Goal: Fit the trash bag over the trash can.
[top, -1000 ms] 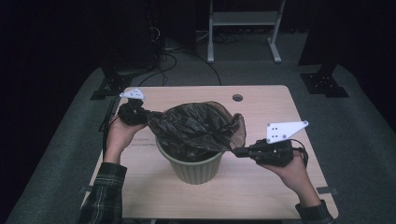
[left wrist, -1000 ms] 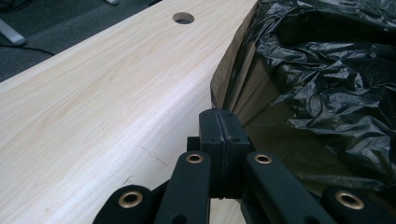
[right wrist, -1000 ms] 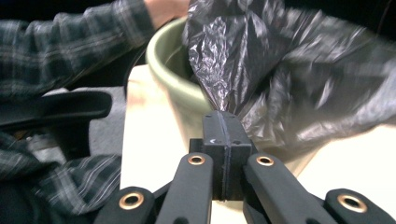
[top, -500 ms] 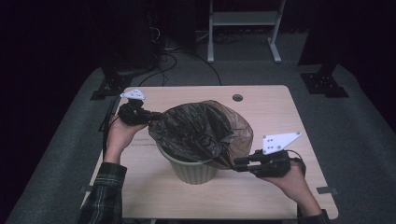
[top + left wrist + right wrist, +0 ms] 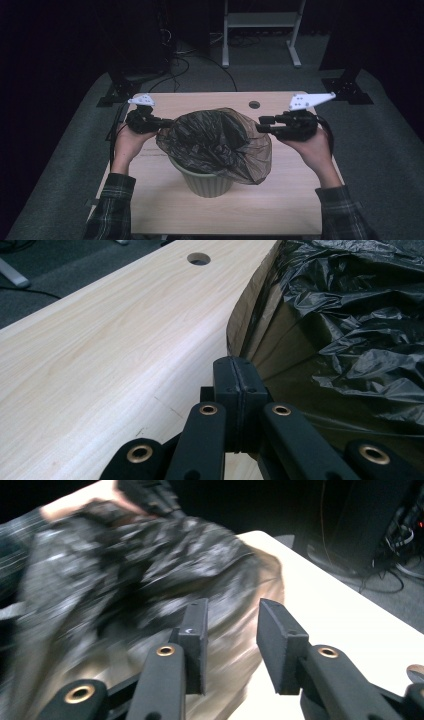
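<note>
A black bin bag [image 5: 215, 142] lines a pale green bin [image 5: 207, 182] at the middle of the wooden table [image 5: 280, 200]. Its right side hangs down over the bin's rim. My left gripper [image 5: 161, 122] is at the bag's left edge. In the left gripper view its jaws are pressed together [image 5: 235, 380] on the edge of the bag [image 5: 350, 325]. My right gripper [image 5: 261, 124] hovers just right of the bag's far right side, jaws apart. The right gripper view shows the open gap [image 5: 231, 630] with nothing in it and the blurred bag [image 5: 125, 570] beyond.
A round cable hole [image 5: 254, 105] lies in the table's far side, also seen in the left gripper view [image 5: 198, 259]. Dark stands, a metal frame [image 5: 260, 20] and cables sit on the floor behind the table.
My right gripper pulled the bag's right edge down over the bin's rim, let go, then rose away toward the far right. The left gripper stayed at the bag's left edge.
</note>
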Demonstrator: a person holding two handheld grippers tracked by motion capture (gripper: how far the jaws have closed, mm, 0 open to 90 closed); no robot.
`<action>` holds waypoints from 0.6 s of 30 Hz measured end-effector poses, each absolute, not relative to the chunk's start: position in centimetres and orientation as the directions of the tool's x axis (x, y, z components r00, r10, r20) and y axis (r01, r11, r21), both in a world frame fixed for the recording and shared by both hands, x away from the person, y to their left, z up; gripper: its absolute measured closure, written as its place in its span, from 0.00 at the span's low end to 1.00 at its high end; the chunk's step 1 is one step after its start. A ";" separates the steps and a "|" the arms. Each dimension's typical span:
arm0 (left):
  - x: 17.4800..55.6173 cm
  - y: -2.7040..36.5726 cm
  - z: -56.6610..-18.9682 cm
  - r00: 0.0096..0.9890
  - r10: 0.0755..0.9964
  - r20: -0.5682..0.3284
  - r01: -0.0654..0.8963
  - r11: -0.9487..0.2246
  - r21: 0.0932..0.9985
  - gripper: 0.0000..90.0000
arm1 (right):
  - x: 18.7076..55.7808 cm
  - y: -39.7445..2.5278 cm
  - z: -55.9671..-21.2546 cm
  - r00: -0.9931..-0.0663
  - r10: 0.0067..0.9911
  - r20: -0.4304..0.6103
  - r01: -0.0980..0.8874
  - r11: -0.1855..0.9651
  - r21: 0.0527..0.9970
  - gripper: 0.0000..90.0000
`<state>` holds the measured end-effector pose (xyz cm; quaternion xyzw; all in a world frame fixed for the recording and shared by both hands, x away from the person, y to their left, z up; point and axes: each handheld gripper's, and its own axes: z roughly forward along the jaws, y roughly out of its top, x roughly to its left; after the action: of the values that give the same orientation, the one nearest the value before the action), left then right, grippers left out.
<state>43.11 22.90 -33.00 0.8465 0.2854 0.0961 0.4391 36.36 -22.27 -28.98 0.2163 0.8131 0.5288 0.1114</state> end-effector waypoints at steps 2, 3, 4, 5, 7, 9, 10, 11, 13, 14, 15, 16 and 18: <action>43.1 22.9 -33.1 0.820 0.565 -0.088 0.399 -0.455 0.796 1.00 | 38.2 -21.5 -29.1 -0.867 0.494 0.072 0.269 0.339 0.901 0.67; 43.2 22.8 -33.1 0.821 0.564 -0.087 0.399 -0.457 0.795 1.00 | 38.8 -21.3 -29.2 -0.864 0.495 0.085 0.283 0.339 0.897 0.65; 43.2 22.8 -33.1 0.821 0.564 -0.086 0.398 -0.458 0.795 1.00 | 39.5 -20.9 -29.3 -0.862 0.497 0.101 0.300 0.341 0.891 0.63; 43.2 22.8 -33.1 0.822 0.563 -0.087 0.397 -0.458 0.795 1.00 | 40.1 -20.6 -29.5 -0.855 0.509 0.103 0.311 0.344 0.886 0.63; 43.1 22.8 -33.1 0.822 0.562 -0.087 0.397 -0.456 0.796 1.00 | 41.1 -20.0 -29.9 -0.851 0.510 0.127 0.333 0.335 0.881 0.63; 43.1 22.8 -33.0 0.823 0.561 -0.088 0.395 -0.455 0.798 1.00 | 41.9 -19.6 -30.4 -0.847 0.508 0.157 0.363 0.336 0.869 0.67; 43.0 22.8 -33.0 0.824 0.560 -0.086 0.392 -0.455 0.799 1.00 | 42.2 -19.4 -30.6 -0.849 0.500 0.169 0.373 0.342 0.863 0.71; 43.0 22.9 -32.9 0.823 0.561 -0.087 0.393 -0.452 0.801 1.00 | 42.5 -19.1 -31.0 -0.851 0.494 0.180 0.384 0.351 0.854 0.81; 42.9 23.0 -32.9 0.823 0.562 -0.083 0.393 -0.456 0.798 1.00 | 42.6 -18.7 -31.2 -0.857 0.485 0.172 0.380 0.372 0.847 0.97; 42.9 23.1 -32.8 0.821 0.565 -0.080 0.394 -0.459 0.796 1.00 | 42.5 -18.5 -31.4 -0.854 0.498 0.150 0.372 0.384 0.845 1.00; 42.9 23.2 -32.9 0.819 0.568 -0.079 0.395 -0.460 0.795 1.00 | 42.6 -18.4 -31.5 -0.852 0.505 0.141 0.371 0.390 0.843 1.00; 42.9 23.3 -32.9 0.814 0.576 -0.071 0.399 -0.467 0.789 1.00 | 42.6 -18.3 -31.5 -0.850 0.507 0.141 0.372 0.390 0.842 1.00; 42.9 23.5 -33.2 0.807 0.587 -0.069 0.411 -0.474 0.779 1.00 | 42.9 -18.1 -31.8 -0.844 0.522 0.127 0.370 0.393 0.842 1.00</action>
<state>42.94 23.50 -33.16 0.8520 0.2930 0.1042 0.4211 42.85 -18.05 -31.79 0.2683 0.8310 0.4809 0.0788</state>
